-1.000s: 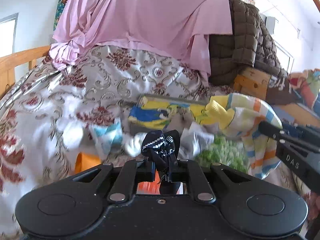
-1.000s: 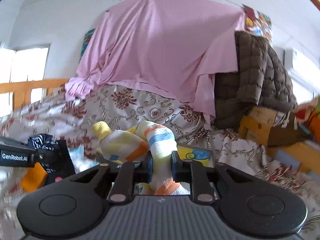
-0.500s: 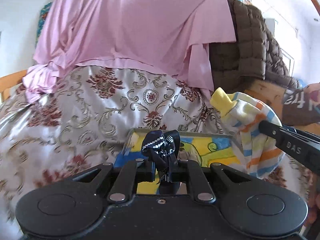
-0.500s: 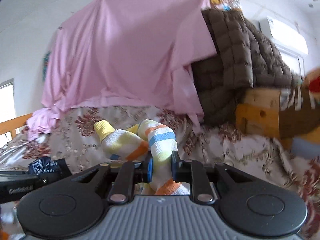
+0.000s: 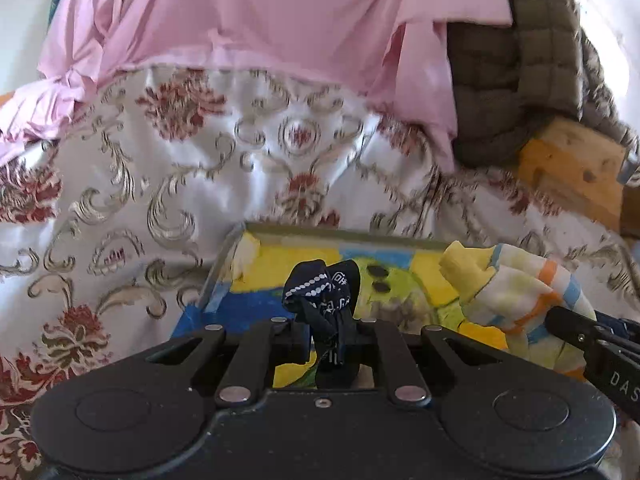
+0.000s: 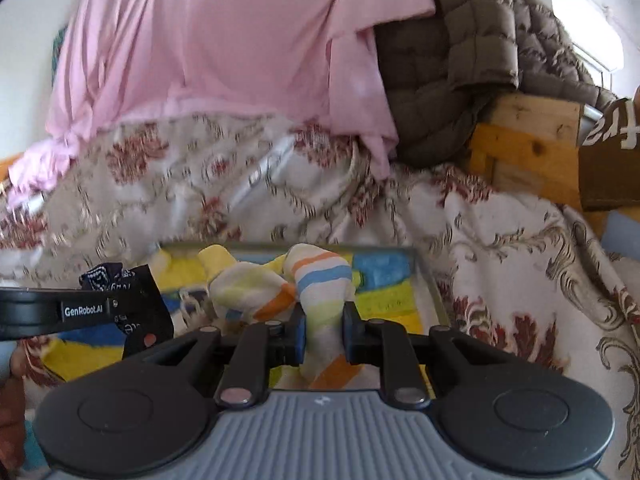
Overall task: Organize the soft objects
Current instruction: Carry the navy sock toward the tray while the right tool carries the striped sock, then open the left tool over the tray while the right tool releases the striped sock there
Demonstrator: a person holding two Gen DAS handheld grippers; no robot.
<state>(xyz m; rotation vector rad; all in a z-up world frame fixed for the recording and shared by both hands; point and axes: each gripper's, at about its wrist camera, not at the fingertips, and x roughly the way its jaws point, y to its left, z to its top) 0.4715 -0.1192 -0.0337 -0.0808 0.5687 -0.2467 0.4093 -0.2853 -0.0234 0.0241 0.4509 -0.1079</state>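
Left gripper (image 5: 328, 330): clamped tight on a dark navy sock (image 5: 324, 292), held above the tray.
Right gripper (image 6: 323, 336): closed around a striped pastel sock (image 6: 320, 280), also over the tray.
Tray (image 5: 320, 234): colourful, lying on the floral bedspread (image 5: 120, 200); looks bare.
Progress: both socks lifted, neither released; dropping them in remains.

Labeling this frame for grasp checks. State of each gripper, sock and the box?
left hand-held gripper: shut on the dark sock
dark sock: bunched, pinched, held above the box
right hand-held gripper: shut on the striped socks
striped socks: bundled, pinched, held above the box
box: open top, colourful inside, resting on the floral bedspread
pink sheet: draped, hanging behind
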